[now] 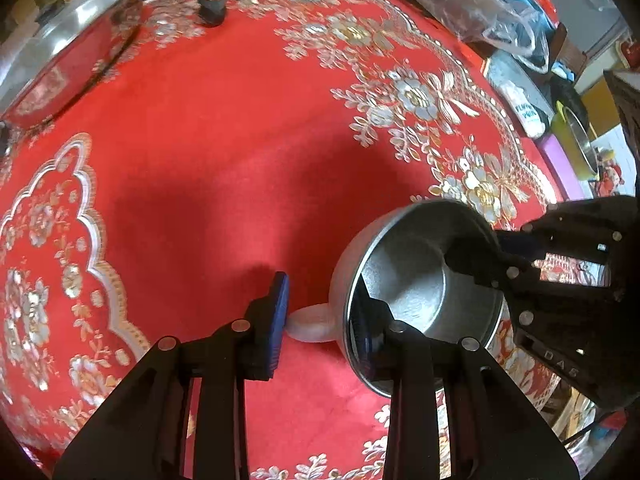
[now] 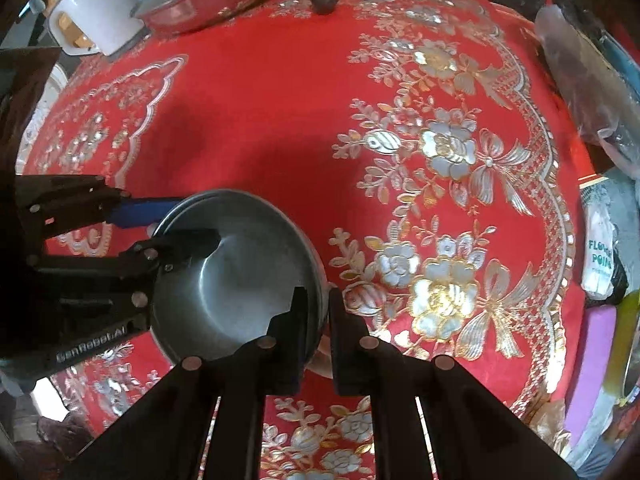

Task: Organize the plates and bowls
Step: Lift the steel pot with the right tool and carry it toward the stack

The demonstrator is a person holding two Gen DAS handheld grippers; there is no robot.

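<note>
Gripping one round grey metal bowl (image 2: 240,276) together, right gripper (image 2: 318,320) clamped on the near rim, left gripper (image 1: 324,316) parted astride the opposite rim; next call, likely a level carry to the stacking spot.

Two black plastic grippers, left gripper (image 1: 324,320) and right gripper (image 2: 318,328), with round silver screw heads, blue finger pads (image 1: 280,312), and white "GenRobot.AI" lettering.

A table draped in a red cloth (image 1: 224,128) patterned with gold and silver flowers. On it lie a wide steel pan (image 1: 68,52) at the far left edge, a small dark plug (image 1: 210,10) beside it, a small white disc (image 1: 310,322), and clear plastic bags (image 1: 472,4) at the far right. Whether the steel bowl (image 2: 240,264) rests on the cloth cannot be told.
</note>
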